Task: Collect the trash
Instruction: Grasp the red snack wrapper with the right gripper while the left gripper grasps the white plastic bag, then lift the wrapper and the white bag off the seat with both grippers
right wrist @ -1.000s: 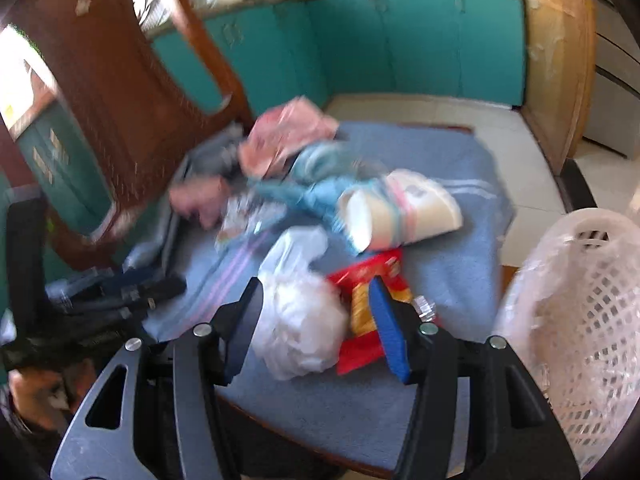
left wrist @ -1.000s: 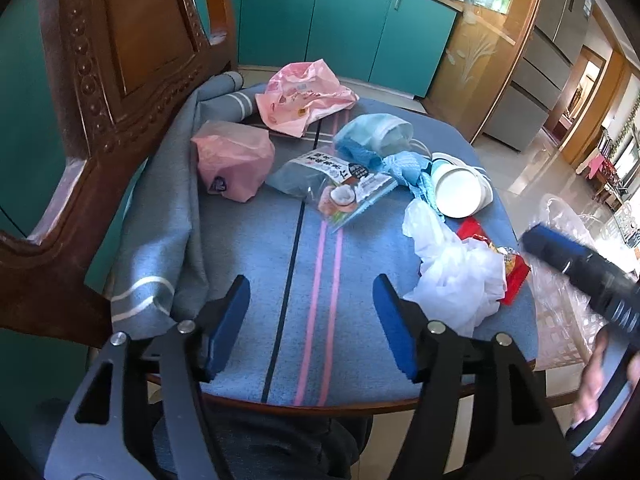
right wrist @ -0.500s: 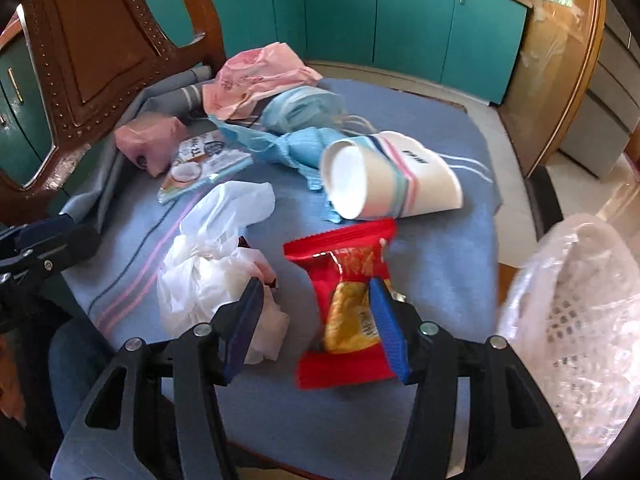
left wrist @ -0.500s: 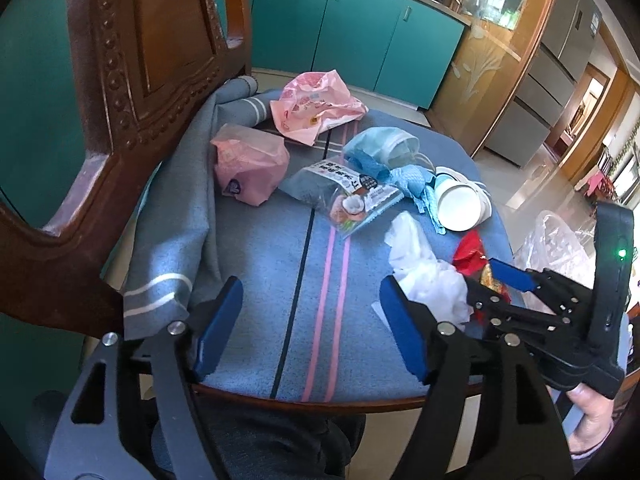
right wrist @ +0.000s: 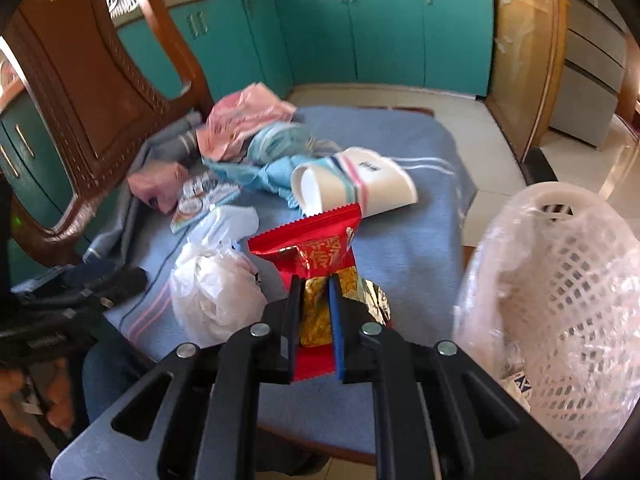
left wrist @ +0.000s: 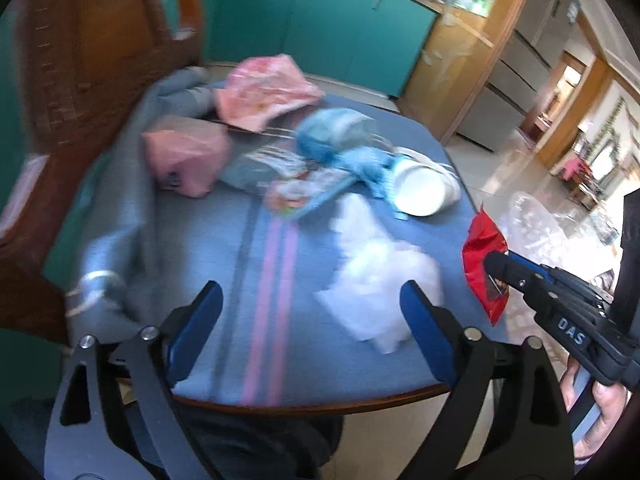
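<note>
— Teal cabinets behind; what's on the blue cloth?
— At left, the left tongs have just been spreading, nothing between them. A white plastic bag lies mid-cloth.
— And rightward?
— The right tongs have just closed, pinching the red snack wrapper, beside the white basket.

Wooden chair seat under blue cloth; ahead of the gripper lie paper cup, white bag, pink bags.
</note>
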`<move>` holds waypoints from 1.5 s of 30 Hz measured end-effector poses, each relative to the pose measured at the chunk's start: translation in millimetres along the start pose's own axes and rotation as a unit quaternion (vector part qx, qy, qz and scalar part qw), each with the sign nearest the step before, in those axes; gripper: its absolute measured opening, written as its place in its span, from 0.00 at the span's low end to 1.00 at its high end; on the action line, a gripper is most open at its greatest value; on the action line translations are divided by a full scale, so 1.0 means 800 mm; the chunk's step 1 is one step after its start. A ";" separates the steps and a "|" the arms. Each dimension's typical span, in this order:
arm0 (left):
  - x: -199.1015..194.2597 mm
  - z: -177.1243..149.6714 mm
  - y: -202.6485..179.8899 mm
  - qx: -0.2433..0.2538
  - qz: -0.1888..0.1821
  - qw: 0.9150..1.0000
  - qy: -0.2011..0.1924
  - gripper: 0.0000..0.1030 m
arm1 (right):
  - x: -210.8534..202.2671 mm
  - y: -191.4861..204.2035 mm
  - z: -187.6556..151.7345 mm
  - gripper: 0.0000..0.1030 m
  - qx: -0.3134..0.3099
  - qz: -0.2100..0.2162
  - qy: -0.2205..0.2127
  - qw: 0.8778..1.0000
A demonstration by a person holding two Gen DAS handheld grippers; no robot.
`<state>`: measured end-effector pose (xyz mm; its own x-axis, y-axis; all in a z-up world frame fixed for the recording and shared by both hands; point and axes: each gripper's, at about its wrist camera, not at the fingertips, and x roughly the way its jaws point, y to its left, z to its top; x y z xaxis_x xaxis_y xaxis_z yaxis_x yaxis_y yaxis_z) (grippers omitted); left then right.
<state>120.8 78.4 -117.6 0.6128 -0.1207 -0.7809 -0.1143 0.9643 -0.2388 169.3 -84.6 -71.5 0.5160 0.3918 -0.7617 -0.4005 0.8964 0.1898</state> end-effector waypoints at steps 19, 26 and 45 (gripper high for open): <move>0.038 -0.007 -0.022 0.033 0.012 0.999 0.025 0.39 | -0.037 -0.022 -0.014 0.14 0.032 -0.026 -0.029 0.999; 0.003 -0.004 -0.013 0.029 0.038 0.999 -0.004 0.35 | -0.038 -0.015 -0.020 0.14 0.031 -0.019 -0.027 0.999; -0.013 -0.011 -0.006 0.032 0.049 0.998 -0.001 0.35 | -0.013 0.010 -0.023 0.14 0.013 0.011 -0.008 1.000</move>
<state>108.1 73.2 -113.7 0.6023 -0.0253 -0.7979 -0.1237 0.9845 -0.1246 146.5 -85.1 -73.7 0.5183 0.4152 -0.7476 -0.3932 0.8920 0.2228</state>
